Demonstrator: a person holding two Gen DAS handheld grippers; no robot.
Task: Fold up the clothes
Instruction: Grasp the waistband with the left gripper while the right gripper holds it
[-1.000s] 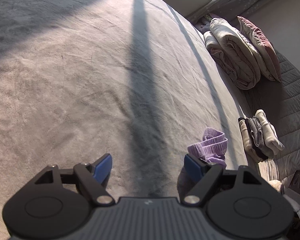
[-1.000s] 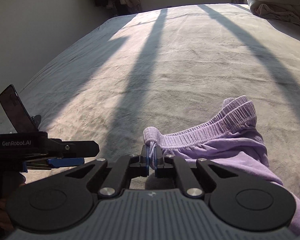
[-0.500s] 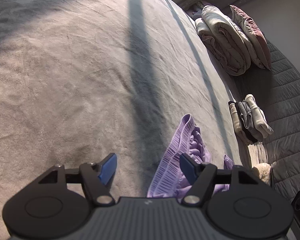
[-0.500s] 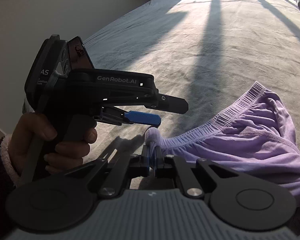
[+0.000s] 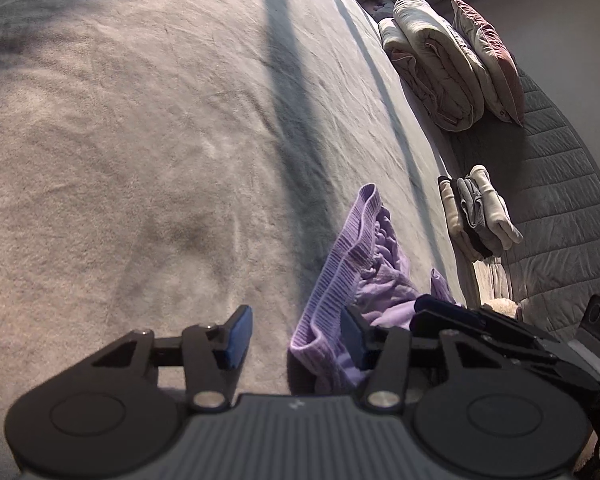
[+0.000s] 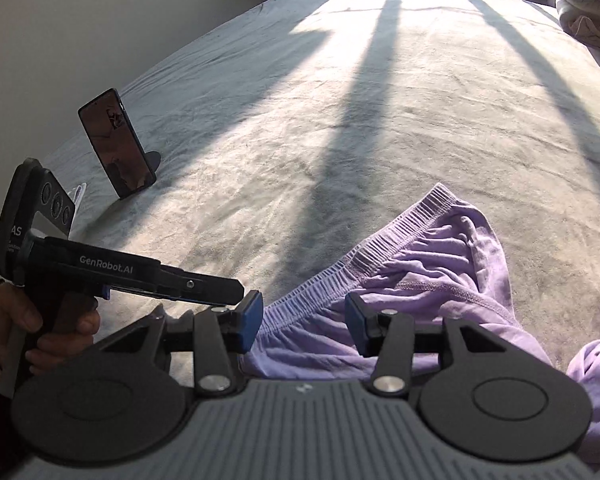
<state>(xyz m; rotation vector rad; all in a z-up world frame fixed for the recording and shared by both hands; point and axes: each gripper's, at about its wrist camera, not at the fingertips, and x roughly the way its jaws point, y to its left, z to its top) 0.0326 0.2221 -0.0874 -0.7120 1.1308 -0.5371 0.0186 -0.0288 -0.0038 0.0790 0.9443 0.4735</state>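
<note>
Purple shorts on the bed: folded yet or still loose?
Loose. The purple shorts lie crumpled on the bed, waistband twisted, fabric bunched, no clean fold visible.

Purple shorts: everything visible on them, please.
The purple shorts are lilac, of soft knit, with a ribbed elastic waistband and a stitched seam below it. They lie crumpled on the grey bedspread, waistband stretched out, partly in shadow. The right gripper, jaws just opened, straddles the waistband without pressing. The left gripper, jaws closing, has the waistband end between them, not yet pinched.
</note>
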